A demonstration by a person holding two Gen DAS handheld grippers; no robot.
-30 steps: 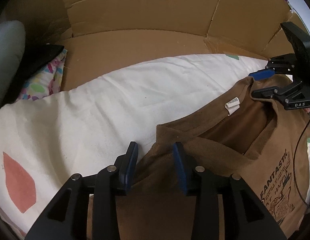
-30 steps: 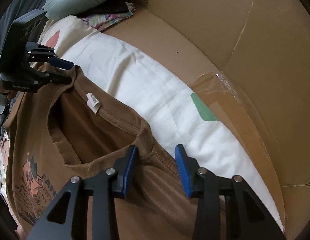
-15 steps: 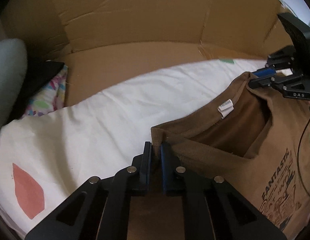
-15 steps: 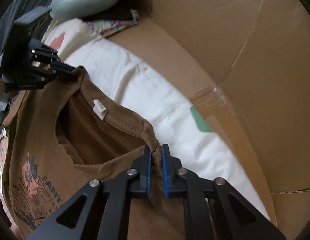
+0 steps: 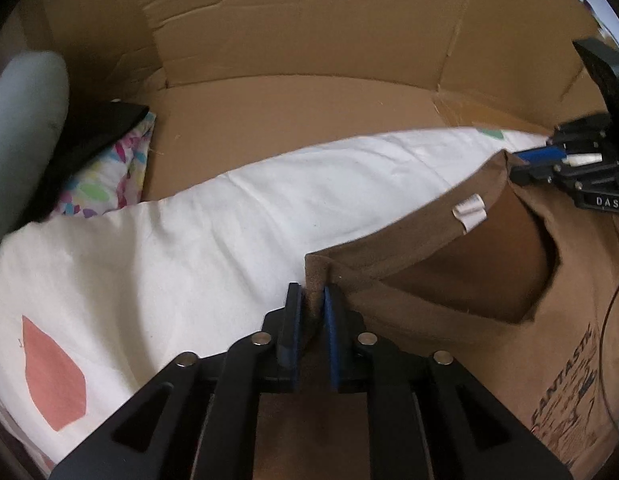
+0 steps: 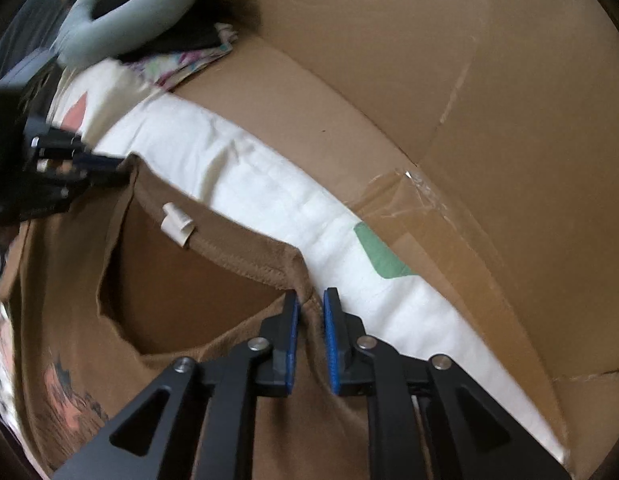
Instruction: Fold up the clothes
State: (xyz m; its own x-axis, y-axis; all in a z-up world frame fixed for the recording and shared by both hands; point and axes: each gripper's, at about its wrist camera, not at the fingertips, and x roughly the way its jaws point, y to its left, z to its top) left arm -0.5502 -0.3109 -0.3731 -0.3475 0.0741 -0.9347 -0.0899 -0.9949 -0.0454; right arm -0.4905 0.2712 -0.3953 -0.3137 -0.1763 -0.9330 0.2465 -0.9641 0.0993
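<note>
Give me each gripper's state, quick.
Left gripper: shut on the brown T-shirt at one shoulder.
Right gripper: shut on the brown T-shirt at the other shoulder.

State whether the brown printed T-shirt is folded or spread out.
Spread, not folded: the brown printed T-shirt hangs open-necked, pinched at each shoulder by the left claw and right claw.

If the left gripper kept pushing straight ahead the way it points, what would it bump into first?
Probably the white sheet just beyond the brown T-shirt shoulder that the left gripper pinches; the brown cardboard wall lies further back. Depth is unclear.

"FANTASTIC" printed on the brown T-shirt (image 5: 449, 288); "DAS" on the right tool (image 5: 513, 164).
</note>
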